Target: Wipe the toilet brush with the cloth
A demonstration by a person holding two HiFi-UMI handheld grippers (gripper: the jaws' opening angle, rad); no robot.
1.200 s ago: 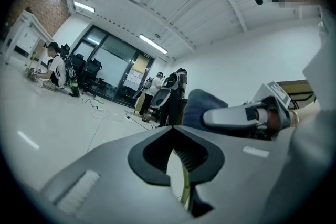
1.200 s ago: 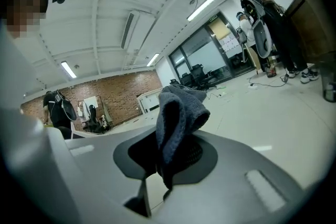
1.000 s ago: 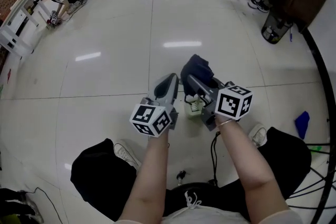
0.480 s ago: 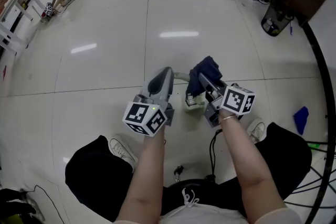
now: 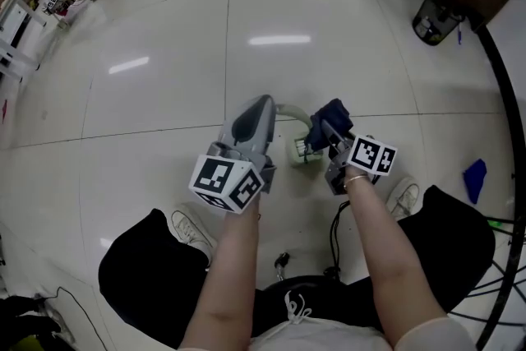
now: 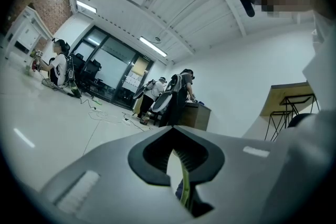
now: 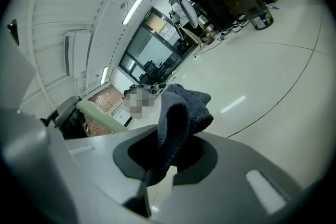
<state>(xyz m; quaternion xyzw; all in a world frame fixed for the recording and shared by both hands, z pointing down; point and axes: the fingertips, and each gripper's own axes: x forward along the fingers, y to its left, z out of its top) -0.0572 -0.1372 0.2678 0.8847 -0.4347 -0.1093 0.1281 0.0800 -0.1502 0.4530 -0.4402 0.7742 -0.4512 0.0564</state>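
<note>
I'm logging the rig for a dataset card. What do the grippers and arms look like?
Left gripper and right gripper: grey moulded shells, each with a white cube of black square markers. Forearms unsleeved; a thin bracelet on the right wrist.

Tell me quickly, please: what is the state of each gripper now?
Left gripper: closed on the toilet brush, at its thin handle.
Right gripper: closed on the cloth.

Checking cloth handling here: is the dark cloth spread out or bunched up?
Bunched up. The cloth stands as a crumpled wad pinched in the right hand-held gripper, none of it spread flat.
</note>
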